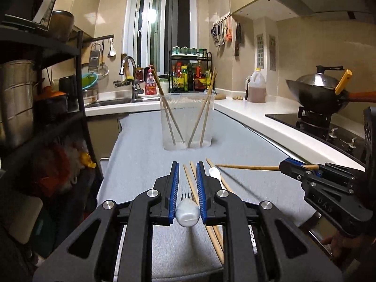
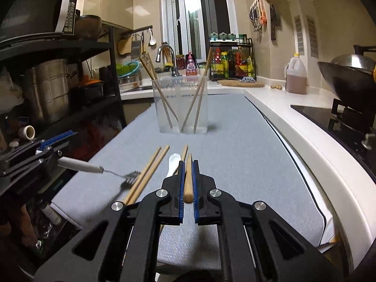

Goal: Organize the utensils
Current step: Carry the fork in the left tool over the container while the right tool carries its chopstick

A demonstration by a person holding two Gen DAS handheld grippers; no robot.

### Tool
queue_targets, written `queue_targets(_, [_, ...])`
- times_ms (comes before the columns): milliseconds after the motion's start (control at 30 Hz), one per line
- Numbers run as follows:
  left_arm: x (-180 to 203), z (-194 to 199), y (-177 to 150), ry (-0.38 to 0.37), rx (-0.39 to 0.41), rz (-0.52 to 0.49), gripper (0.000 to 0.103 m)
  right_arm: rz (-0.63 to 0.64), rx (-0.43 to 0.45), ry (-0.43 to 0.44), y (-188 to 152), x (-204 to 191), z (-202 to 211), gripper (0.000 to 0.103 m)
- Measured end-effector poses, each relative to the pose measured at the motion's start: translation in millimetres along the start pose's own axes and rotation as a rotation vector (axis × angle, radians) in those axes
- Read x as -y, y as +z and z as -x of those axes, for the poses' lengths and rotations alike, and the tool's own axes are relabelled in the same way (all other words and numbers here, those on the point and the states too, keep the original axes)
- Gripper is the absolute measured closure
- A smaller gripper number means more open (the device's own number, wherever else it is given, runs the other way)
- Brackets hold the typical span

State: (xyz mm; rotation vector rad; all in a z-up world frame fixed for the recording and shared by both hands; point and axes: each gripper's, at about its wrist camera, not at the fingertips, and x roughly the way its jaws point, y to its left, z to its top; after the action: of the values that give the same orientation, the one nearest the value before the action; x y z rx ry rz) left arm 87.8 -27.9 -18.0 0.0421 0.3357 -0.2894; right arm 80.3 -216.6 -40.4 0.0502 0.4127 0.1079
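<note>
My left gripper is shut on a white-handled fork; the right wrist view shows the fork held above the grey mat, tines over two loose chopsticks. My right gripper is shut on one wooden chopstick; the left wrist view shows this chopstick held level above the mat. A white spoon and another chopstick lie on the mat. A clear two-part container with several chopsticks stands ahead; it also shows in the left wrist view.
The grey mat covers a table. A white counter with a stove and wok runs along the right. A black shelf rack with pots stands at the left. A sink and bottle rack are at the back.
</note>
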Motion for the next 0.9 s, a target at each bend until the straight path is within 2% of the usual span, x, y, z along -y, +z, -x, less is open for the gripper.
queue_targets(200, [-3,-1,13,-0.015,0.018,-0.004,0.088,0.0,0.013,0.011,21,-2,-8,0.097])
queue_targets(433, [-19,-18,38,-0.032,-0.058,0.048,0.088,-0.019,-0.015,-0.006,50,2,-22,0.097])
queue_targets(633, [-34,-37,65,-0.038,-0.126,0.065,0.088,-0.007,0.009,-0.003,79,1,-25,0.097])
queue_targets(900, [-40,-51,95,-0.044,-0.161,0.041,0.088,0.031,0.009,0.026,111,-3,-34,0.097])
